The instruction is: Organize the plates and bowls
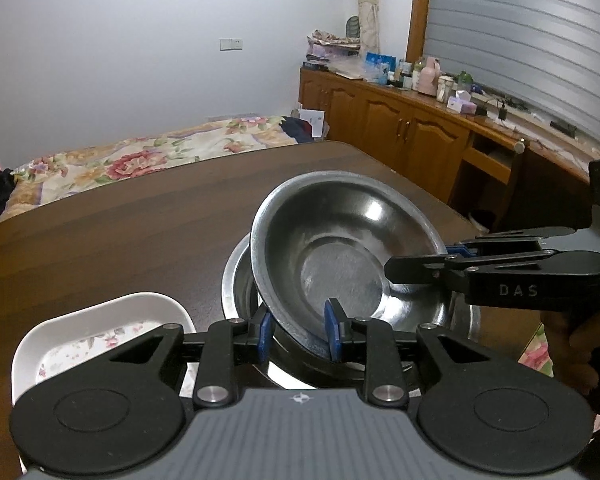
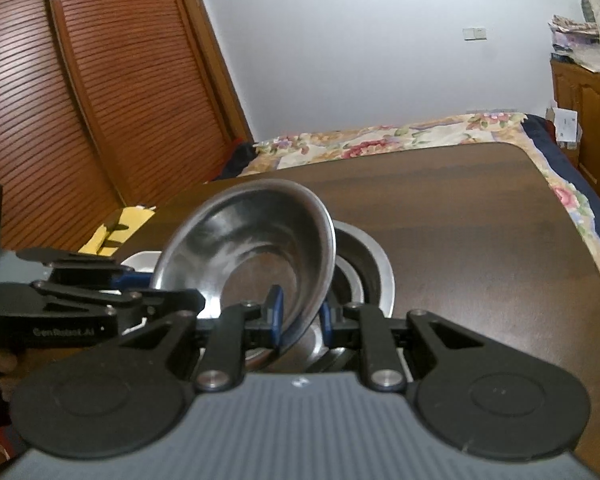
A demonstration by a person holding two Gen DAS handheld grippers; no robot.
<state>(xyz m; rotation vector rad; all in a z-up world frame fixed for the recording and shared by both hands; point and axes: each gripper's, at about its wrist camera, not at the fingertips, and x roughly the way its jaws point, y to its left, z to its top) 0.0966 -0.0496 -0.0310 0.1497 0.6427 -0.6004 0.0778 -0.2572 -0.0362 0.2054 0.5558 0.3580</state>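
A shiny steel bowl (image 1: 340,248) hangs tilted over the dark table, held at two spots on its rim. My left gripper (image 1: 298,332) has its blue pads on either side of the near rim; the wall runs slantwise from one pad to the other. From the right, my right gripper (image 1: 420,260) clamps the bowl's right rim. In the right wrist view the right gripper (image 2: 300,316) is shut on the steel bowl (image 2: 252,240), and the left gripper (image 2: 168,288) bites the rim at the left. Directly under the bowl a wider steel dish (image 1: 236,276) (image 2: 380,264) rests on the table.
A white dish with a flower print (image 1: 100,320) (image 2: 140,260) lies left of the steel dish, near the table's front edge. The brown wooden table (image 1: 120,220) stretches away behind them. Beyond it are a flowered bed (image 1: 140,156) and wooden cabinets (image 1: 400,128).
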